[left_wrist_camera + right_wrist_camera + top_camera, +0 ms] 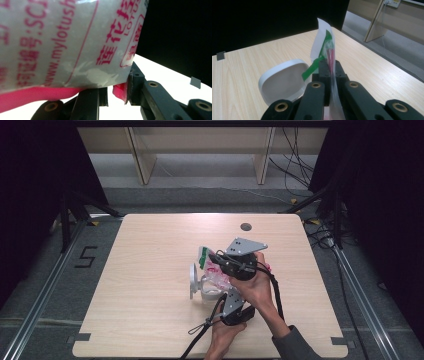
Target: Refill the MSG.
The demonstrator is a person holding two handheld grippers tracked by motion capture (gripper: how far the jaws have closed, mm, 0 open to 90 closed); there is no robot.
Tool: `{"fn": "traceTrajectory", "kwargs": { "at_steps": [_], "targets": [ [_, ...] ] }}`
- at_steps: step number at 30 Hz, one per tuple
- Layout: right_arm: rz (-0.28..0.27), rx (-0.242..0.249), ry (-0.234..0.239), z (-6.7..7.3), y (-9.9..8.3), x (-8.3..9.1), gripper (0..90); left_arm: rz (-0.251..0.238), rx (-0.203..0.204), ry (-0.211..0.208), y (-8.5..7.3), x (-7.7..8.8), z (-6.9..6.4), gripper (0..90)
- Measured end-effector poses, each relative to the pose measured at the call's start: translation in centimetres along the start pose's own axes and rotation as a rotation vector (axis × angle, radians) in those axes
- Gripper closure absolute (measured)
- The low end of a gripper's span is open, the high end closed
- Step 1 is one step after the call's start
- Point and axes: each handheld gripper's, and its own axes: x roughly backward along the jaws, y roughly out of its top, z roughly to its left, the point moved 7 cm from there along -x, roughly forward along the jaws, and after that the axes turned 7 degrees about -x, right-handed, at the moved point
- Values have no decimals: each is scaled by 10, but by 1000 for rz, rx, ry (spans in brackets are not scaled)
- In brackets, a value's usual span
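A clear plastic bag (212, 270) printed in pink, with a green strip at its top, is held up over the table's middle. My right gripper (216, 259) is shut on the bag's upper part; in the right gripper view the thin film (322, 42) stands pinched between the jaws of that gripper (331, 65). From below, my left gripper (222, 294) has its jaws nearly together on the bag's pink bottom corner. In the left gripper view, this gripper (117, 92) sits under the bag (62, 42). A white container (194, 280) with its lid open stands just left of the bag.
The wooden table (150, 245) has a round cable hole (245, 226) near its far edge. Bare wood lies left, right and beyond the hands. The white container (282, 82) sits close to the right jaws. Cables (320, 235) lie on the floor at right.
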Motion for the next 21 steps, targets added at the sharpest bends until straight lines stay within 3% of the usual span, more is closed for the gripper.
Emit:
{"fn": "traceTrajectory", "kwargs": {
  "at_steps": [6, 10, 13, 21],
  "targets": [
    [-15, 3, -12, -1, 1, -1, 897, 3, -5, 1, 0, 0, 0, 744],
    [4, -8, 6, 2, 0, 0, 897, -8, -2, 0, 0, -1, 0, 744],
    [-17, 3, -9, 2, 2, -1, 897, -6, -2, 0, 0, -1, 1, 745],
    [-8, 28, -13, 6, 2, -2, 897, -9, -2, 0, 1, -2, 0, 745]
  ]
}}
